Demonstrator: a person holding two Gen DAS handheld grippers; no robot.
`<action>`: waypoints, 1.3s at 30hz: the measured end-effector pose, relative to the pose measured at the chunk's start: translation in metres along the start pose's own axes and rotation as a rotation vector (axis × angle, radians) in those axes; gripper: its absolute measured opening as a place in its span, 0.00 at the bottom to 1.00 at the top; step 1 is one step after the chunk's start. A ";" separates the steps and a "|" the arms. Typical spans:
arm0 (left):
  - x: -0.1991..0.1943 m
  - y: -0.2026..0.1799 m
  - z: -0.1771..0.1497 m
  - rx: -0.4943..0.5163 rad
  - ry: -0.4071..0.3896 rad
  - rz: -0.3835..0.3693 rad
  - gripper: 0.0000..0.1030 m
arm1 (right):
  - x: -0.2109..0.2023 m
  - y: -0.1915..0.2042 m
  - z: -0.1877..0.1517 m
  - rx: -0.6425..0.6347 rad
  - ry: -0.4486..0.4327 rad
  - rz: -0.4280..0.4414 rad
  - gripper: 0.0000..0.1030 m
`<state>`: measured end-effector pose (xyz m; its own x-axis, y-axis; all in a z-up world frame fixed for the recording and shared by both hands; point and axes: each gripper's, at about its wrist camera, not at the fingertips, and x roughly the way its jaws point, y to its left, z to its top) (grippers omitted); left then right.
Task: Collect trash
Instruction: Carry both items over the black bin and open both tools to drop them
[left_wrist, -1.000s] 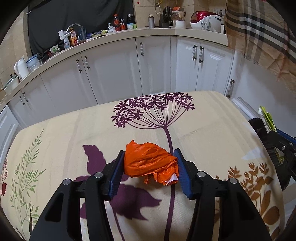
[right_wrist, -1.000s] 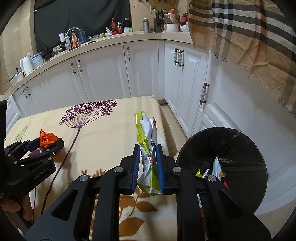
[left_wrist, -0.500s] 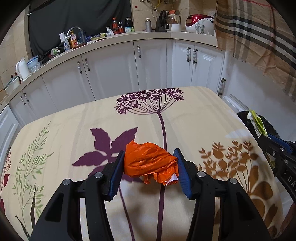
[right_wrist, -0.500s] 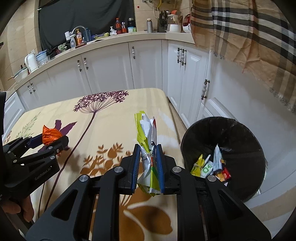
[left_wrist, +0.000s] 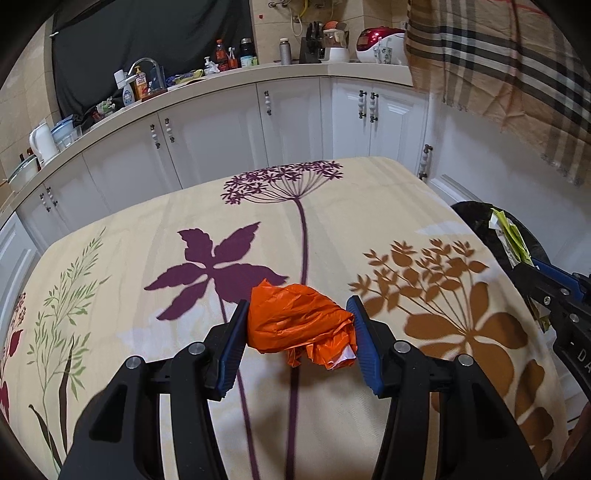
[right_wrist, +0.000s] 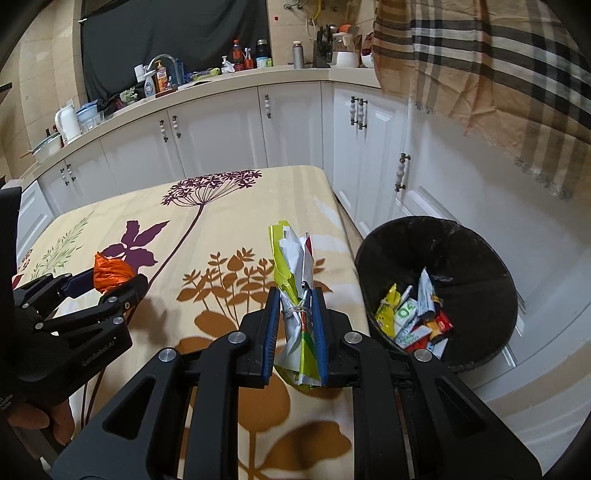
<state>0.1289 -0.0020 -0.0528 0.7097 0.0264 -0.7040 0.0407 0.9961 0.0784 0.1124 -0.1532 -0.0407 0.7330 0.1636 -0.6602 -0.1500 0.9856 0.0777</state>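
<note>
My left gripper (left_wrist: 299, 314) is shut on a crumpled orange plastic bag (left_wrist: 295, 325), held above the flower-printed tablecloth (left_wrist: 184, 229). In the right wrist view the same left gripper (right_wrist: 114, 278) shows at the left with the orange bag (right_wrist: 109, 275). My right gripper (right_wrist: 295, 295) is shut on a bundle of yellow-green and white wrappers (right_wrist: 291, 266), held over the table's right part. A black trash bin (right_wrist: 461, 240) stands on the floor to the right of the table, with several wrappers (right_wrist: 413, 317) inside. In the left wrist view the wrapper bundle (left_wrist: 511, 236) shows in front of the bin (left_wrist: 476, 214).
White cabinets (right_wrist: 221, 136) and a cluttered counter (left_wrist: 221, 74) run behind the table. A plaid cloth (right_wrist: 498, 66) hangs at the upper right above the bin. A person's fingers (right_wrist: 44, 421) hold the left gripper.
Both grippers have drawn back from the cabinets, each keeping its load. More of the tablecloth shows ahead of them and the wrappers in the bin have come into view.
</note>
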 end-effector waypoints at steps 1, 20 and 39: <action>-0.001 -0.002 -0.001 0.003 -0.001 -0.003 0.51 | -0.003 -0.002 -0.002 0.001 -0.001 -0.003 0.17; -0.015 -0.103 0.031 0.171 -0.107 -0.171 0.51 | -0.033 -0.090 -0.002 0.119 -0.092 -0.184 0.17; 0.022 -0.182 0.091 0.225 -0.216 -0.222 0.51 | -0.002 -0.159 0.021 0.185 -0.138 -0.313 0.17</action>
<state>0.2013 -0.1904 -0.0186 0.7971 -0.2301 -0.5582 0.3464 0.9316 0.1106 0.1489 -0.3095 -0.0363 0.8089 -0.1541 -0.5674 0.2076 0.9777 0.0305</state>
